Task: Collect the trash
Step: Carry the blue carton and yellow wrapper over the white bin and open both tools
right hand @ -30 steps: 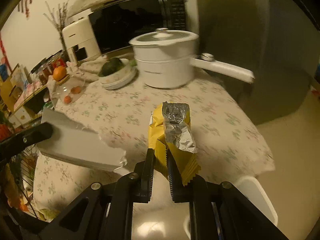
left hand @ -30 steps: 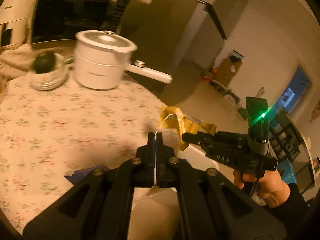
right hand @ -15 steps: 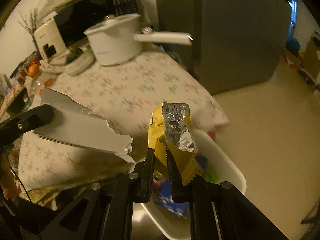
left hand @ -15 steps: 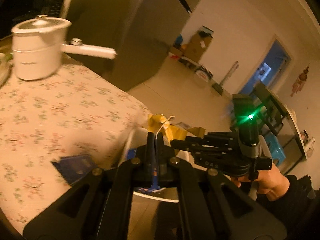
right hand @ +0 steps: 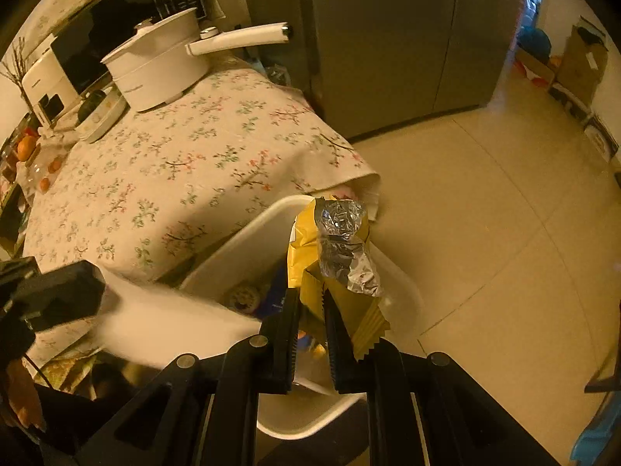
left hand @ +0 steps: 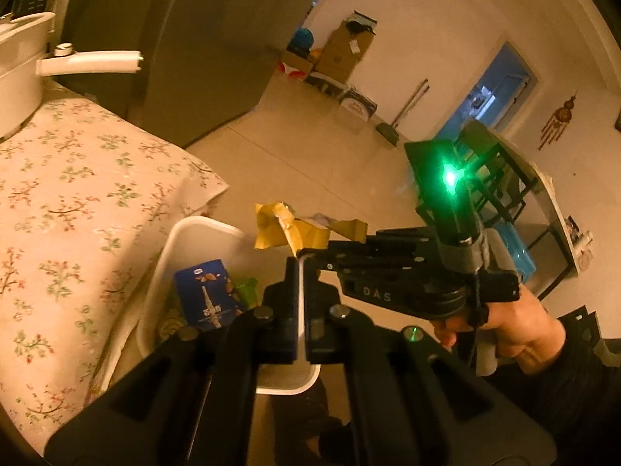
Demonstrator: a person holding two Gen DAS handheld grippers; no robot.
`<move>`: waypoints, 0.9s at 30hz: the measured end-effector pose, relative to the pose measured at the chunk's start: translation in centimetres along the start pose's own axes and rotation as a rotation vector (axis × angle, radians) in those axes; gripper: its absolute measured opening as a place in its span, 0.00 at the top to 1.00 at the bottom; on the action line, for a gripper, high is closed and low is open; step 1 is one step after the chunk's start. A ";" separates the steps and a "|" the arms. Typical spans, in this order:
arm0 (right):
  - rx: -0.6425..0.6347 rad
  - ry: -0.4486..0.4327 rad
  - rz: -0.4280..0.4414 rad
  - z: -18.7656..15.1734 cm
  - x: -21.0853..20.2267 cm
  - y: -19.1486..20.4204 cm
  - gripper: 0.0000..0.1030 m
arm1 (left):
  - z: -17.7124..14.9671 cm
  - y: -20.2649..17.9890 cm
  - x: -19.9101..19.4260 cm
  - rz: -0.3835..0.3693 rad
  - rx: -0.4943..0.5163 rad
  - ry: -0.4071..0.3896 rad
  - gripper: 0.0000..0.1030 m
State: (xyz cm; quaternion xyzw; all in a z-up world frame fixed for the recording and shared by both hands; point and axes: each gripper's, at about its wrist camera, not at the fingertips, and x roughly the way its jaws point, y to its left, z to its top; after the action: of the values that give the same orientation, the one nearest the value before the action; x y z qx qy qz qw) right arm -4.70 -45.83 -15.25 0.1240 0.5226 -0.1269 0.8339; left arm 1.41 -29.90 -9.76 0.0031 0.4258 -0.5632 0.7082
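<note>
My right gripper (right hand: 310,299) is shut on a yellow snack wrapper (right hand: 337,240) with a crumpled foil inside, which stands up out of the jaws. It hangs over a white bin (right hand: 248,248) on the floor by the table's corner. From the left wrist, the same wrapper (left hand: 283,225) and right gripper (left hand: 306,252) sit just ahead of my left gripper (left hand: 300,268). The left is shut on a thin white sheet (left hand: 300,310), seen edge-on. That sheet (right hand: 167,318) reaches over the bin's near side. A blue packet (left hand: 205,295) and other scraps lie inside the bin (left hand: 194,229).
A table with a floral cloth (right hand: 174,163) stands left of the bin, bearing a white pot with a long handle (right hand: 155,66), a bowl and a microwave. A grey fridge (right hand: 388,39) rises behind. Cardboard boxes (left hand: 341,50) line the far wall. A hand (left hand: 516,330) holds the right gripper.
Both grippers have swung off the table top and sunk to the white bin beside it. Each keeps its hold: the left on the white sheet, the right on the yellow wrapper.
</note>
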 end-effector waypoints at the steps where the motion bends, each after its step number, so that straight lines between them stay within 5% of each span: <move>1: 0.001 0.005 -0.003 -0.1 0.1 -0.2 0.87 | -0.1 0.1 0.5 0.000 -0.001 0.007 0.98; 12: -0.012 0.088 -0.024 -1.3 2.6 -0.9 0.87 | -1.0 2.6 2.5 0.110 -0.027 0.093 0.96; 16: -0.013 0.107 -0.019 -1.3 3.2 -0.8 0.86 | -1.4 3.7 1.8 0.202 -0.020 0.107 0.64; 21: -0.002 0.107 -0.011 -1.1 3.2 -0.4 0.85 | -1.8 4.3 0.8 0.282 -0.013 0.120 0.47; 23: 0.013 0.102 0.005 -0.9 3.0 -0.3 0.78 | -2.0 4.3 0.3 0.314 -0.006 0.120 0.34; 25: 0.022 0.091 0.012 -0.9 2.7 -0.1 0.43 | -2.2 4.4 -0.3 0.343 -0.005 0.125 0.27; 27: 0.033 0.069 0.012 -0.8 2.2 0.2 0.31 | -2.4 4.5 -1.1 0.368 -0.007 0.125 0.21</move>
State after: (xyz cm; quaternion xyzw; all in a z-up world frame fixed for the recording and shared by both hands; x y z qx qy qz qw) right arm -4.41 -45.59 -17.60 0.1451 0.5479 -0.1263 0.8141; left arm 3.54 -26.23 -12.78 0.1135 0.4630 -0.4215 0.7714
